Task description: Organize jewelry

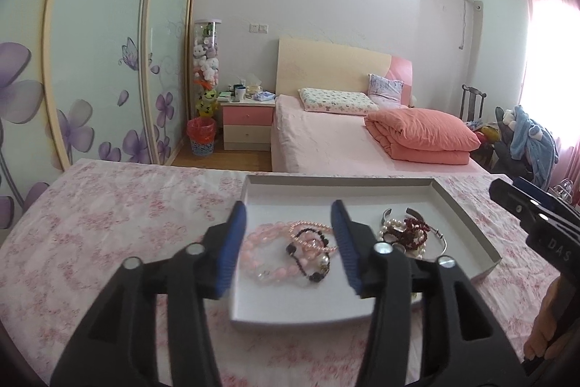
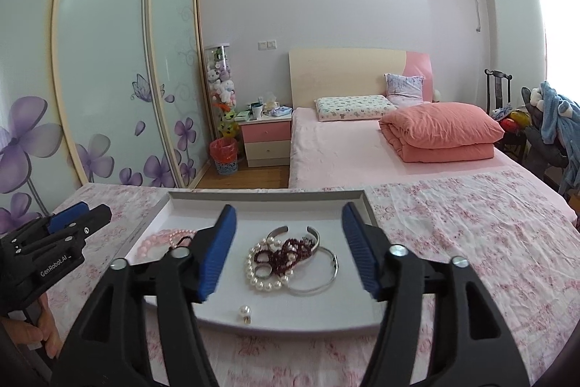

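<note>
In the left wrist view, our left gripper [image 1: 290, 242] has its blue fingers spread wide and holds nothing. It hangs over the left part of the white tray [image 1: 253, 311], which sits on the flowery cloth [image 1: 108, 223]. Under it lies a pile of pink bead bracelets [image 1: 268, 252] with a dark bead bracelet [image 1: 308, 256] on top. They lie across each other. If we pinch one, we think the others may come up too, and then they could drop or slide out of the tray.

In the right wrist view, our right gripper [image 2: 288, 252] is also wide open and empty. It hangs over a second pile: a white pearl bracelet [image 2: 261, 278], dark red beads [image 2: 286, 251], a silver cuff [image 2: 311, 234] and a thin silver bangle [image 2: 322, 278]. These are all touching and tangled. The bangle looks smooth, so it may slip from the fingers. A small pearl earring [image 2: 244, 311] sits alone near the front rim. We could bump it and it may roll away.
</note>
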